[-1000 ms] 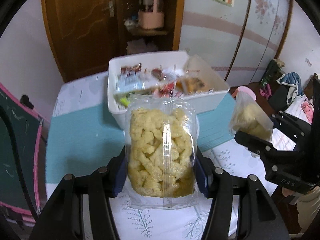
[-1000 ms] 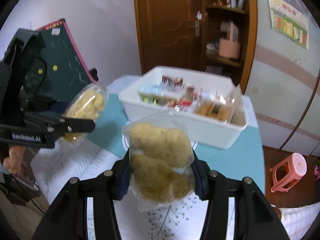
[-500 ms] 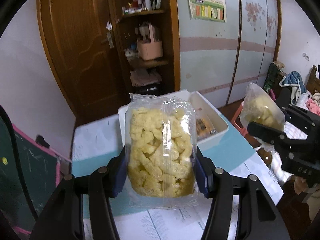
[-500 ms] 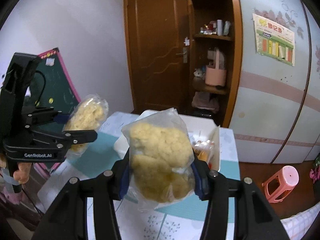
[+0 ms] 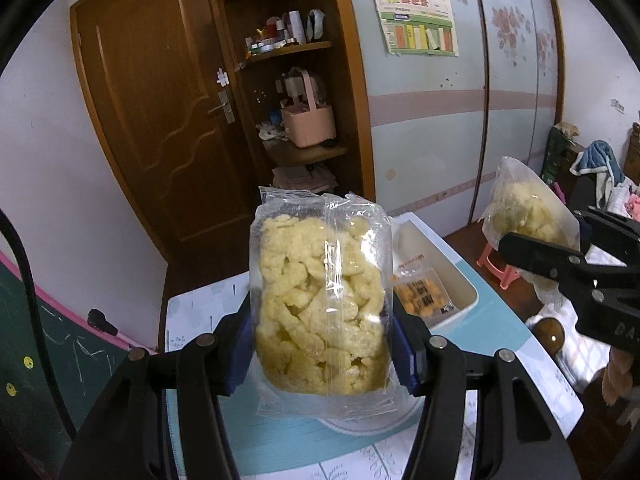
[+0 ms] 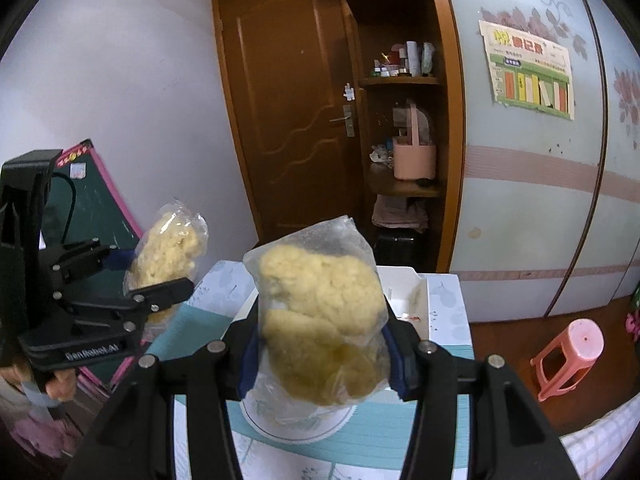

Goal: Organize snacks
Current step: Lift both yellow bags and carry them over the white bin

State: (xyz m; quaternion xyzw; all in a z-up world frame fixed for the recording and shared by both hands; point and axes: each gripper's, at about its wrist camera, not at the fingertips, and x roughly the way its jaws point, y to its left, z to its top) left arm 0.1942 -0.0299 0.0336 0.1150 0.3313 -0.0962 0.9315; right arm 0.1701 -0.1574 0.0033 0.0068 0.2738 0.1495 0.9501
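Clear snack bags [image 5: 320, 304] [image 6: 324, 328] pinched by left gripper [image 5: 322, 356], right gripper [image 6: 320, 360], above white bin [image 5: 460, 280]

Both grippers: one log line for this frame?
left gripper: shut on puffed-snack bag | right gripper: shut on second snack bag | both above white bin

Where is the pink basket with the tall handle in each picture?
Left wrist view: the pink basket sits on the middle shelf of the wooden nook, above centre, right of the brown door.
Right wrist view: the same basket is right of centre, on that shelf.
Shared landmark: the brown door just left of the shelves.
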